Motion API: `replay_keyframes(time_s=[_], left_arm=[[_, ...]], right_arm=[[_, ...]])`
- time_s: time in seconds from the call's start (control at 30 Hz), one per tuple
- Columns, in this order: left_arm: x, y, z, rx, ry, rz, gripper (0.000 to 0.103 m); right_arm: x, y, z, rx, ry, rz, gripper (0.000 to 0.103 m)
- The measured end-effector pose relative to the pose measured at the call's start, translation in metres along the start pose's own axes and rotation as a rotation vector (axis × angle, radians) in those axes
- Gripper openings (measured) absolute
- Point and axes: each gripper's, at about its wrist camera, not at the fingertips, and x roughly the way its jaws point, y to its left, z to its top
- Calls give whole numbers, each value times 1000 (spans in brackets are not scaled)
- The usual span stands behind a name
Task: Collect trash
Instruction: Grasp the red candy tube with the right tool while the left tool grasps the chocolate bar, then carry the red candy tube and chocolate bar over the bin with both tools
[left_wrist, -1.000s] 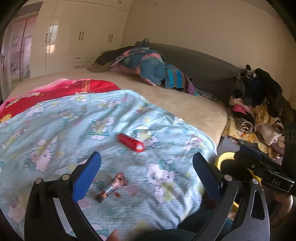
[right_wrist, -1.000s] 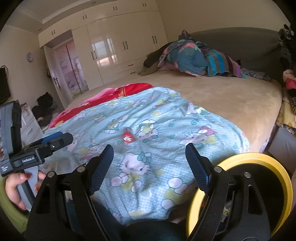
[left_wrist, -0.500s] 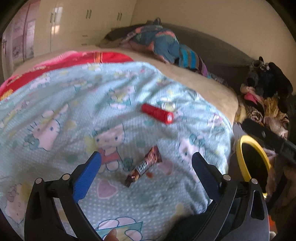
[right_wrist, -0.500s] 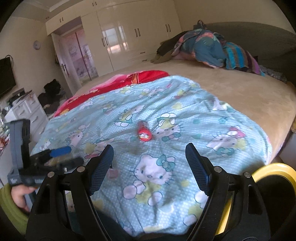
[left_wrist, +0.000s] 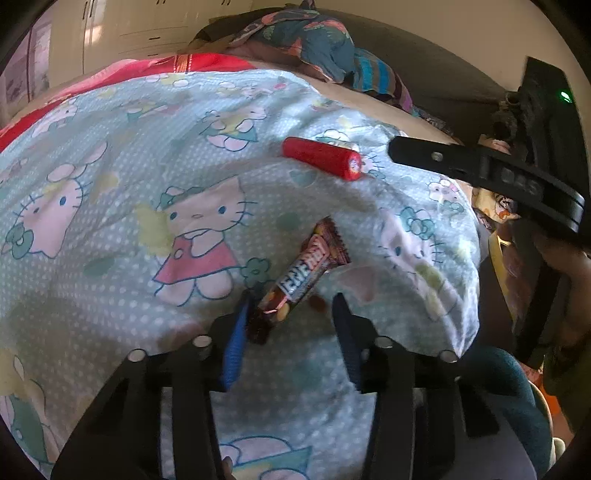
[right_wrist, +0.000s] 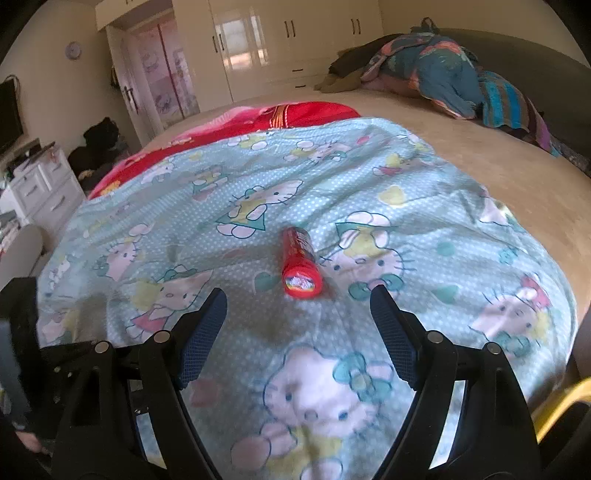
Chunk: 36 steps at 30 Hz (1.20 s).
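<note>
Cotton-looking quilt (left_wrist: 110, 184), pale blue with white dots and cartoon cats, covers the bed in soft wrinkles. On it lies a crinkly, glossy candy wrapper (left_wrist: 303, 273), long and flat; the left gripper (left_wrist: 291, 332) has just been closing, its blue-padded fingers (left_wrist: 234, 347) astride the wrapper's near end, the left pad touching it, the right one still apart. Farther right lies a smooth red cylindrical tube (right_wrist: 300, 264) with a printed round cap. The right gripper (right_wrist: 297, 325) sits just short of it, textured dark-blue fingers spread wide, nothing between them.
</note>
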Motion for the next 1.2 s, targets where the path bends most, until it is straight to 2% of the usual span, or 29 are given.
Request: replay_keyframes(time_s=[0.23, 0.43, 0.53, 0.57, 0.6, 0.8, 1.0, 1.2], left_arm=[[-2, 12, -1, -58, -18, -32, 24], [-4, 15, -1, -79, -23, -63, 18], [-5, 15, 0, -82, -23, -75, 18], [-5, 14, 0, -82, -24, -77, 18], [-5, 14, 0, -84, -24, -78, 18], [-15, 7, 4, -86, -46, -93, 17], [-30, -7, 12, -64, -82, -112, 17], [-46, -31, 20, -21, -119, -142, 17]], right_arm=[[44, 4, 8, -40, 58, -33, 72], [71, 6, 12, -43, 102, -42, 61], [79, 4, 12, -24, 115, -44, 45], [80, 4, 12, -21, 119, -41, 32], [80, 4, 11, -22, 116, -45, 26], [52, -4, -1, 21, 47, 1, 26], [0, -14, -16, 62, -31, 49, 26], [-47, -37, -30, 120, -89, 44, 26]])
